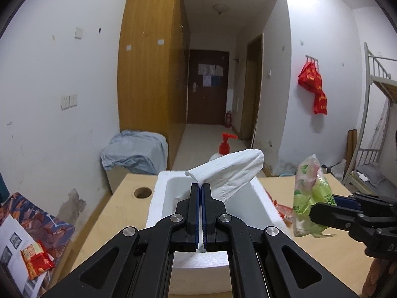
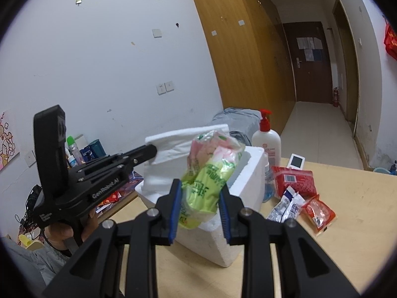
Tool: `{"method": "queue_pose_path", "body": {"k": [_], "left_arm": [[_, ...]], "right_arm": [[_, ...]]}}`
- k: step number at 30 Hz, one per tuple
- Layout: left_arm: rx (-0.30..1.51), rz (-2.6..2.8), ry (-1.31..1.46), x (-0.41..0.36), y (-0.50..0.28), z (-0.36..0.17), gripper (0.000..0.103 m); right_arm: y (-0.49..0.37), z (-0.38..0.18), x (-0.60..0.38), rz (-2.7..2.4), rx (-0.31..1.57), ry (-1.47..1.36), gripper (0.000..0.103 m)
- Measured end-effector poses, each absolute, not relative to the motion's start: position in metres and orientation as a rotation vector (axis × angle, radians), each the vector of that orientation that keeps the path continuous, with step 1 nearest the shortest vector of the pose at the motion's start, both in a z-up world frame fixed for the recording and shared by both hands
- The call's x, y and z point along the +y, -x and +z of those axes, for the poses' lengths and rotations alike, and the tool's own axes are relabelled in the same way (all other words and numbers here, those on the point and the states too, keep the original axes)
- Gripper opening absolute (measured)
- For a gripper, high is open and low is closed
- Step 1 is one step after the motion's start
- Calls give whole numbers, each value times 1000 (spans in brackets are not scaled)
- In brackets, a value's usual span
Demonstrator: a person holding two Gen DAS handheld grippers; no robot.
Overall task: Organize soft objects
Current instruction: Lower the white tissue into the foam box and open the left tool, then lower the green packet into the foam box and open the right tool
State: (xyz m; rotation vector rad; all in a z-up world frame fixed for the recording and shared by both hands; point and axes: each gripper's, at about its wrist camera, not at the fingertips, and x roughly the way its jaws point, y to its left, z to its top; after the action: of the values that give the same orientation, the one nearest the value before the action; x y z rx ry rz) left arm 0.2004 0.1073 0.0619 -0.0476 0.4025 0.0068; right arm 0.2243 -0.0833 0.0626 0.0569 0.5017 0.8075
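Note:
My left gripper is shut on a folded white tissue sheet, which hangs over the open white foam box. From the right wrist view the same left gripper pinches the white tissue above the foam box. My right gripper is shut on a soft green and pink tissue pack, lifted just above the box's near rim. Seen from the left, that green pack hangs to the right of the box, held by the right gripper.
On the wooden table lie a red pack, a white sachet and a red sachet. A red-pump lotion bottle and a small white device stand behind. The table has a round hole.

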Motion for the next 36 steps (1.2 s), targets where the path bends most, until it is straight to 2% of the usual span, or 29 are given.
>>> {"method": "queue_pose_path", "body": {"k": [11,13,14,16,17,18,20,22,36], "left_arm": [[479,25,45,108,-218,49,2],[489,30,44,107,-219,48,3],[493,34,43,107,-219,48,8],[504,48,36,106,-220,47,30],[506,61,34,106,-220,47,59],[504,71,33,106,-220,47,80],[457,92,48,109,-213,49,89],[431,108,53,111,-207,52,92],[381,145,92,140,-179,63,92]], "right_arm": [[-228,61,-84,800,511,-61,32],[-228,62,-85,800,509,-61,32],[-227,62,-85,800,509,-61,32],[-228,61,-85,799,509,-62,32],[-229,61,-85,799,510,-62,32],[-229,61,-85,798,508,-63,32],[-229,61,-85,797,506,-64,32],[-229,61,-85,794,506,-63,33],[-238,65,-67,796,512,-44,32]]}}
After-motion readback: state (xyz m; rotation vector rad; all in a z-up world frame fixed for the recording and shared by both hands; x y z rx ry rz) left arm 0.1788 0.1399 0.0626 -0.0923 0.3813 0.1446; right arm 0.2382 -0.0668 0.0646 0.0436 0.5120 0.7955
